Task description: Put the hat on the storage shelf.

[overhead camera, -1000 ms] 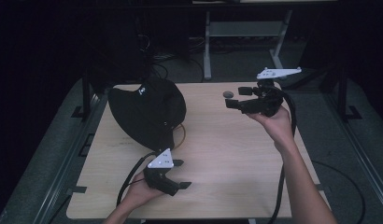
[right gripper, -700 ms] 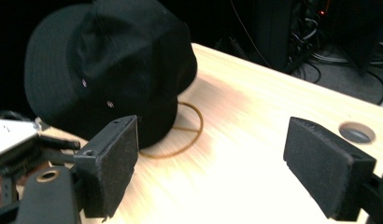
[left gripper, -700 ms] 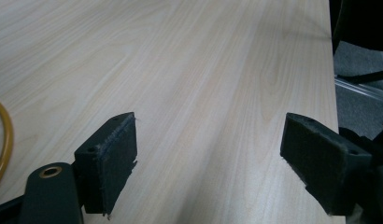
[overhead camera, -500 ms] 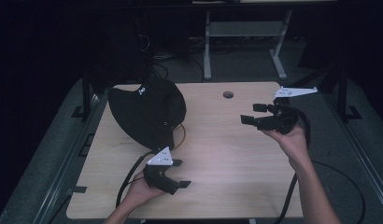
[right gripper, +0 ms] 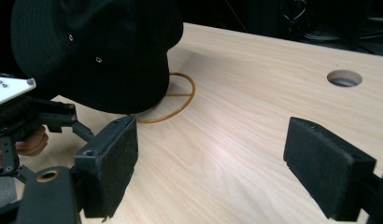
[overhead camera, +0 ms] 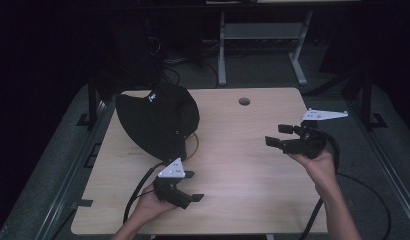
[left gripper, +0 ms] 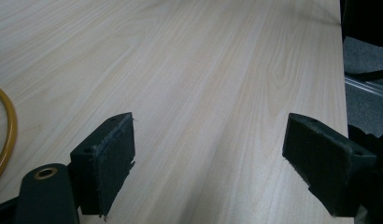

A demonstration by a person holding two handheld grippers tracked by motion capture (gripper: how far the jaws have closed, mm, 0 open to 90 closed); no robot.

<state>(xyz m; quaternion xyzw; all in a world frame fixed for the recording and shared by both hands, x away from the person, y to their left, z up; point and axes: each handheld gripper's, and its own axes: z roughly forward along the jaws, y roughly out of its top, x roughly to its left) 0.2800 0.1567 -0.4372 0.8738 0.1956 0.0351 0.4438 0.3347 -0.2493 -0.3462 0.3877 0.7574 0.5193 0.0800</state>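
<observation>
Nearest, the person's left hand (overhead camera: pixel 150 205) rests low over the front edge of the pale wooden desk (overhead camera: pixel 243 165), palm up, gripping the left claw (overhead camera: pixel 192 186), which points toward the desk's right side. Its jaws stand wide apart with nothing between them; the left gripper view looks past them along bare wood grain. The grey three-cornered plate sits on top of it, and its black cable trails back off the front edge.

Farther in and to the right, the right hand (overhead camera: pixel 318 162) is raised above the desk near its right edge, forearm coming up from the bottom. The right claw (overhead camera: pixel 275 135) points left across the desk, jaws likewise spread wide and empty.

Beyond the left claw, the black soft fabric brimmed hat (overhead camera: pixel 160 120) lies on the desk's left rear part, with a thin yellow-orange wire ring (right gripper: pixel 178 100) partly showing from under its brim. A small round hole (overhead camera: pixel 244 101) sits near the desk's far edge.
</observation>
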